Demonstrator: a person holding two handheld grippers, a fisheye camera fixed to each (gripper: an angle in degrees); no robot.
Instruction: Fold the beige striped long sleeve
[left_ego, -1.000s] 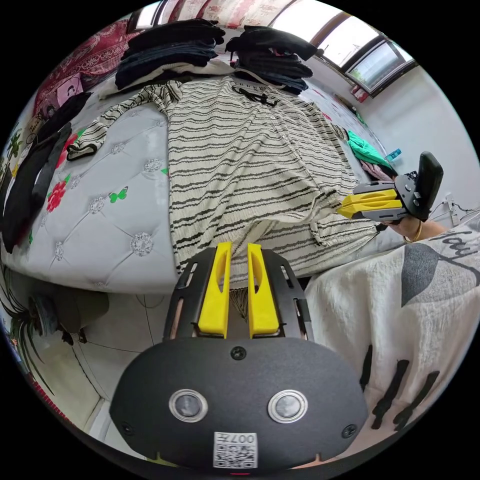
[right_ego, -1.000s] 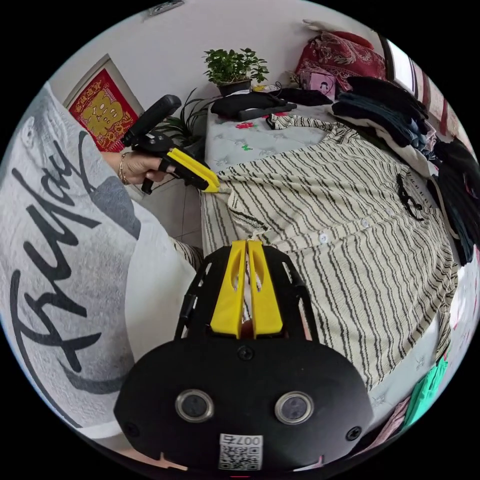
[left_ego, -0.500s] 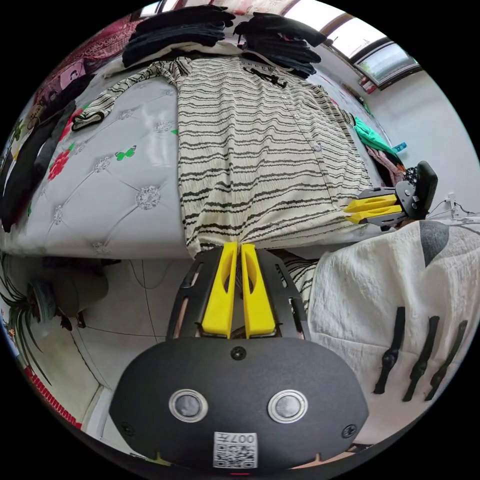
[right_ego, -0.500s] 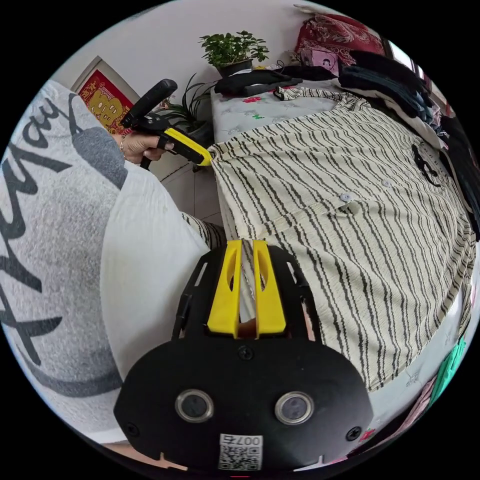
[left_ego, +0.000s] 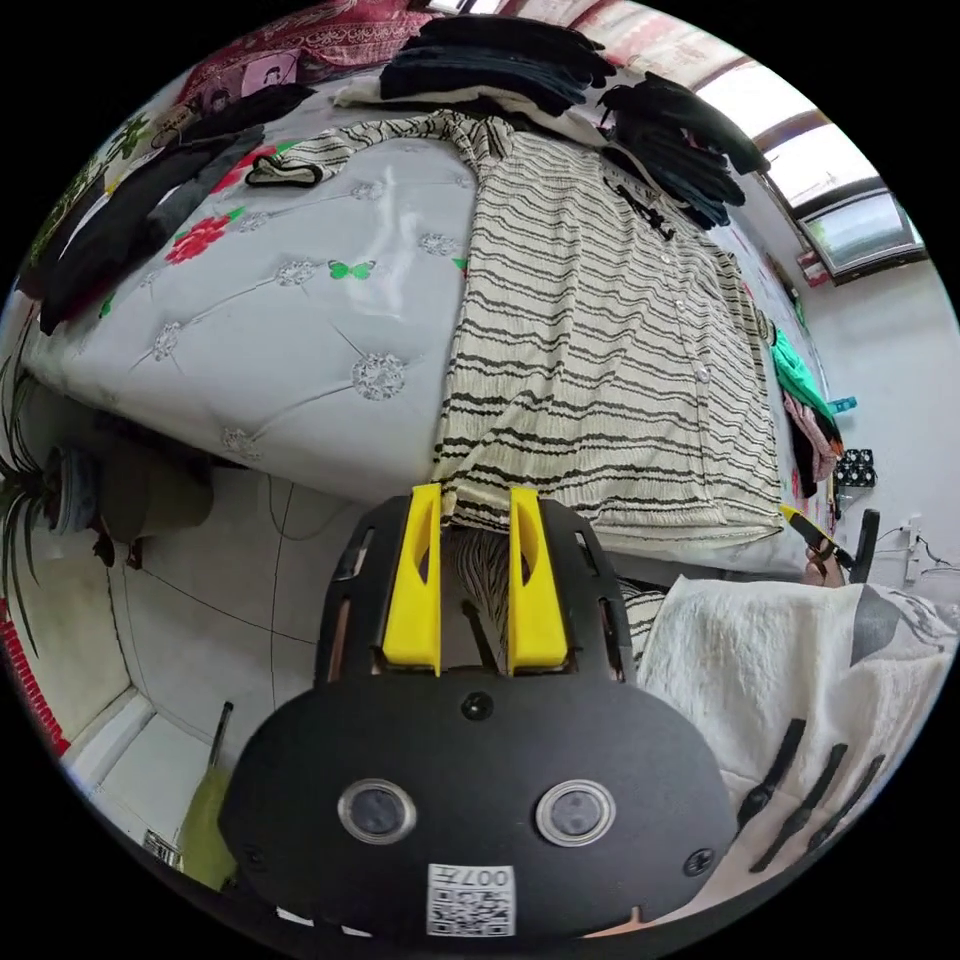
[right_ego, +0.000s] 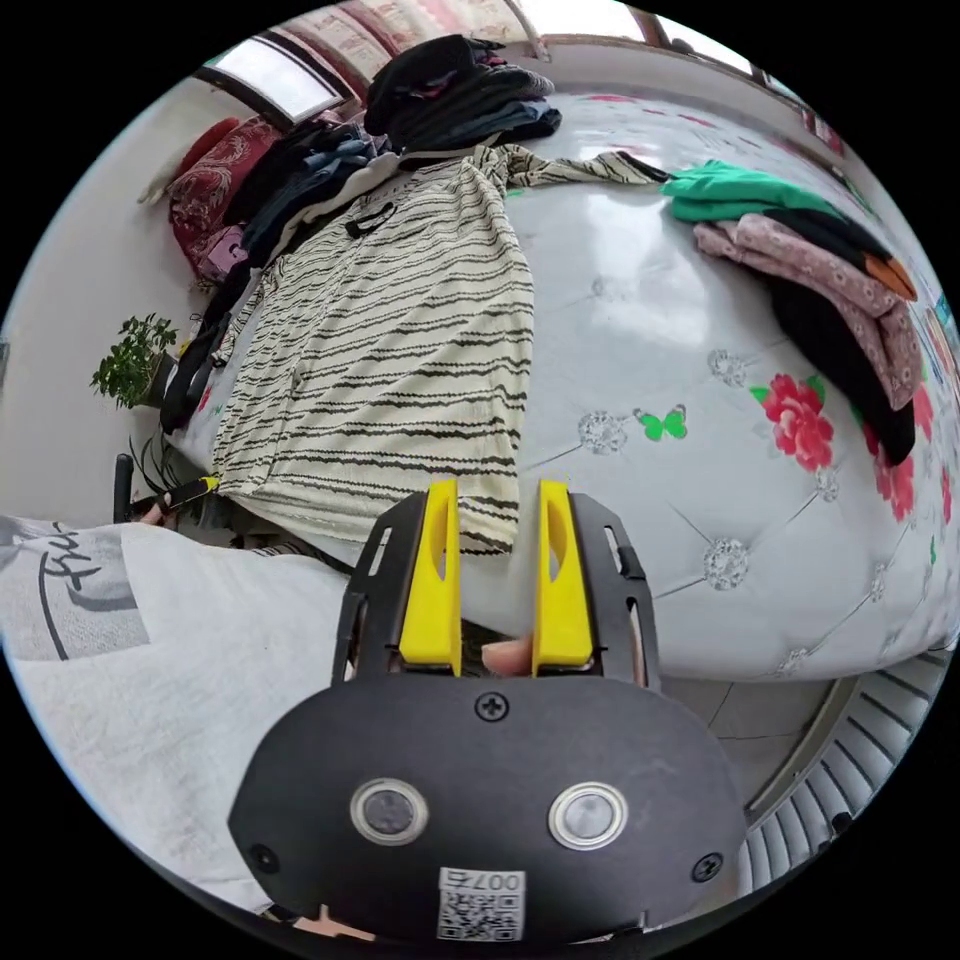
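Both grippers, left (left_ego: 475, 495) and right (right_ego: 497, 495), stand spread, apparently gripping nothing. At twelve o'clock the beige striped long sleeve (left_ego: 600, 340) lies flat on the bed (left_ego: 290, 330). Light, limp cloth, probably; take it at a hem corner.

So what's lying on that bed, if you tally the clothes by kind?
Beige striped shirt, spread flat: 1
Stacks of dark folded clothes: 2
Loose heaps of clothes, one green, pink and black, one black: 2
Total: 5
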